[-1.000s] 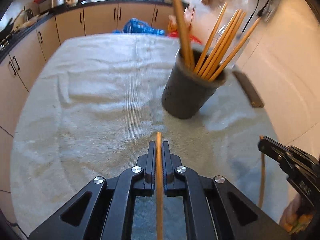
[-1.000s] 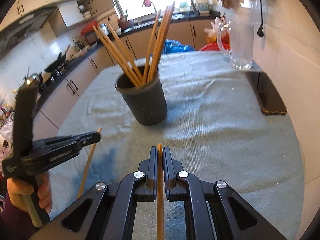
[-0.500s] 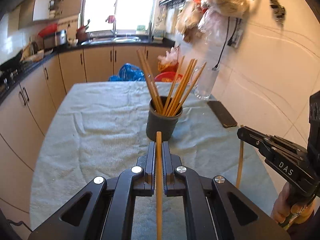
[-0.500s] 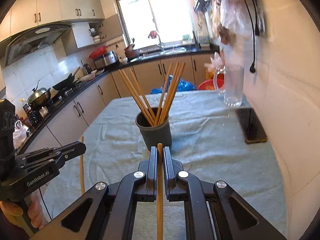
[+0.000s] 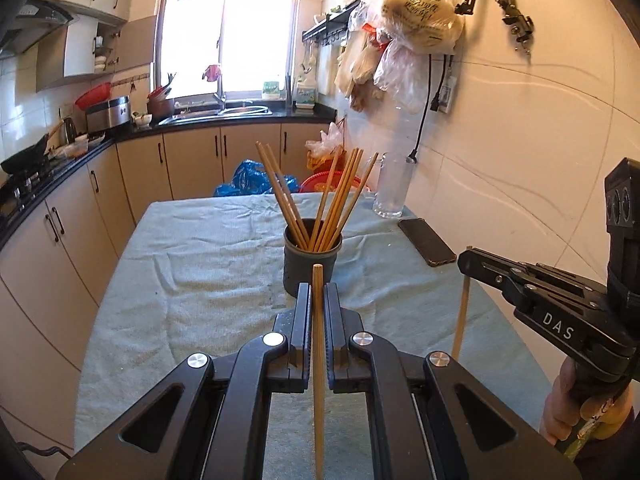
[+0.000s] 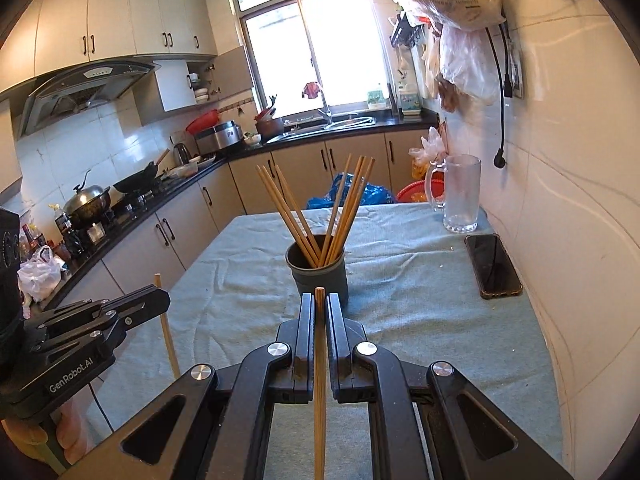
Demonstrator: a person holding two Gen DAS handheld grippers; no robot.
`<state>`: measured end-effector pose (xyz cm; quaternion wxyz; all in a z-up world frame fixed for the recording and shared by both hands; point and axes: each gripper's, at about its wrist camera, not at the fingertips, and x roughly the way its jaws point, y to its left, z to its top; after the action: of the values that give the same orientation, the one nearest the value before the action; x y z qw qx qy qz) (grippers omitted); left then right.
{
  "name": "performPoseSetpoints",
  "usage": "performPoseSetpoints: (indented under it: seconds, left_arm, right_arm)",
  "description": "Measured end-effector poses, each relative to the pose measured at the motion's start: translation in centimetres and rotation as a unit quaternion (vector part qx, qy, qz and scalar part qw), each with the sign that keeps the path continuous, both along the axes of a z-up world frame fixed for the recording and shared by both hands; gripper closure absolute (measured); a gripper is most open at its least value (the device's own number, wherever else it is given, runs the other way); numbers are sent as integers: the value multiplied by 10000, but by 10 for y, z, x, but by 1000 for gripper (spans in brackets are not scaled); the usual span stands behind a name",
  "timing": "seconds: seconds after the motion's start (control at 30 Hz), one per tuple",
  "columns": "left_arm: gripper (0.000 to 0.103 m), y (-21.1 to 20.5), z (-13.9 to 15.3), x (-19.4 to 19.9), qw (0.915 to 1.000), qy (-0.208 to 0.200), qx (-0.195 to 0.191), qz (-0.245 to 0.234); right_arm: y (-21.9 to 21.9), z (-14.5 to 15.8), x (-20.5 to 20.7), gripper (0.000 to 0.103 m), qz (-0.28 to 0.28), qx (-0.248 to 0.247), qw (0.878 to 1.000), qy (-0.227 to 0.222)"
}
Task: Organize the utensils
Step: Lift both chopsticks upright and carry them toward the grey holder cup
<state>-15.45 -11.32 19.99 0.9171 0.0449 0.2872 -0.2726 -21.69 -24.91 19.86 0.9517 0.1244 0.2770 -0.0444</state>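
Observation:
A dark grey holder cup (image 5: 312, 258) (image 6: 318, 270) with several wooden chopsticks (image 5: 332, 196) (image 6: 320, 208) stands mid-table on the pale blue cloth. My left gripper (image 5: 317, 292) is shut on one wooden chopstick (image 5: 318, 360), held back from the cup near the table's near end. My right gripper (image 6: 319, 300) is shut on another chopstick (image 6: 319, 380), also short of the cup. Each gripper shows in the other's view: the right one (image 5: 468, 262) with its chopstick (image 5: 462, 308), the left one (image 6: 160, 300) with its chopstick (image 6: 166, 328).
A black phone (image 5: 426, 240) (image 6: 494, 266) lies on the cloth by the right wall. A glass mug (image 6: 460, 194) (image 5: 392, 186) stands at the far right corner. Cabinets and stove run along the left; the tiled wall bounds the right.
Both grippers have pulled back and risen away from the cup, each still holding its chopstick. The cup now looks smaller and farther off.

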Motion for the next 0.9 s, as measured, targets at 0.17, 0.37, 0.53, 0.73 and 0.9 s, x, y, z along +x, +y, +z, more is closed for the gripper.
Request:
performPoseSetpoints:
  seconds: [0.17,0.37,0.53,0.73,0.9]
  left_arm:
    - [98,-5,6,-7,9999,-66,33,-88]
    - [98,-7,9,-7,9999,-41,26,-124]
    - [98,-9,12,-6,9999,-64,44,-147]
    - [98,-11,19,-5,9997,-131,55,-180]
    - [98,-12,25,-2,9996,-194,84,-190]
  right_arm:
    - [3,7,-4,97,25,-13,10000,-96]
    - [3,11,-3,97,32,-14,9999,-163]
    - [2,14,0,97,22,-32,9998,-203]
    - [3,19,3,97,41,-66,9997,-240]
    - [3,23,7,97,64,-131,9995,-268]
